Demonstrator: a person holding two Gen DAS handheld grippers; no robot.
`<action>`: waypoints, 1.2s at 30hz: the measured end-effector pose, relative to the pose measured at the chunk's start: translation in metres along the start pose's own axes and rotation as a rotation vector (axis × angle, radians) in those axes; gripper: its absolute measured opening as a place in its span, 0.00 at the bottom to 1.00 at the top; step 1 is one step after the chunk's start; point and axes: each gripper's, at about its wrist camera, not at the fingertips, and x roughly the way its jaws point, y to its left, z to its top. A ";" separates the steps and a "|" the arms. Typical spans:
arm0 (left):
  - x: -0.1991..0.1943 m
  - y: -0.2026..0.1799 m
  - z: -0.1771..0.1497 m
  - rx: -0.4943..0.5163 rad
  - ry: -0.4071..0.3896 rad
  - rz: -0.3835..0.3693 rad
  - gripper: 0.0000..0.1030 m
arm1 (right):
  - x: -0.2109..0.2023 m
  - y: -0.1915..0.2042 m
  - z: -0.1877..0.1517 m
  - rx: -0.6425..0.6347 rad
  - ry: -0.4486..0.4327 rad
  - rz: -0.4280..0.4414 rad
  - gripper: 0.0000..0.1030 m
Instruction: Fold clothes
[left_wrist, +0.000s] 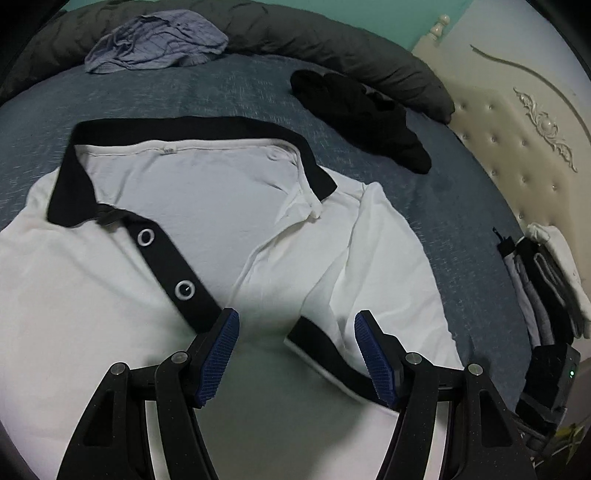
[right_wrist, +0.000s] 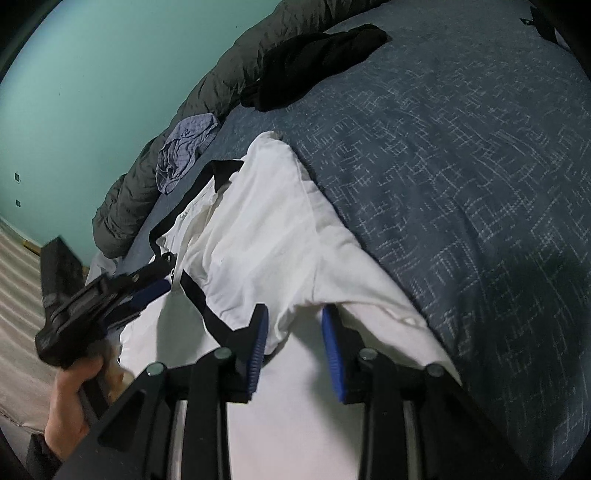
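Lying face-up on the blue bedspread (left_wrist: 229, 85): one white polo shirt (left_wrist: 92, 295), black collar (left_wrist: 184, 127) toward twelve o'clock, sleeve already turned inward. Left gripper (left_wrist: 295, 328) spread wide, empty, over the chest. Right gripper (right_wrist: 293, 332) parted, straddling a fabric ridge at the side edge. Soft, light, limp; likely best pinched at hem or shoulder seam.

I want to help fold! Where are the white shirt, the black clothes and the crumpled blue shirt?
white shirt (left_wrist: 92, 295): left wrist view, on its chest.
black clothes (left_wrist: 362, 110): left wrist view, middle of the pile.
crumpled blue shirt (left_wrist: 155, 40): left wrist view, on its wrinkled middle.
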 end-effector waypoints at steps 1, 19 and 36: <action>0.004 -0.001 0.002 0.004 0.006 0.000 0.65 | 0.001 0.000 0.000 -0.004 0.004 0.002 0.29; 0.019 0.006 0.006 -0.106 0.049 -0.033 0.08 | -0.021 -0.023 0.009 0.067 -0.074 0.040 0.03; -0.018 -0.001 0.004 -0.024 -0.010 0.054 0.55 | -0.029 -0.038 0.008 0.172 -0.106 -0.020 0.06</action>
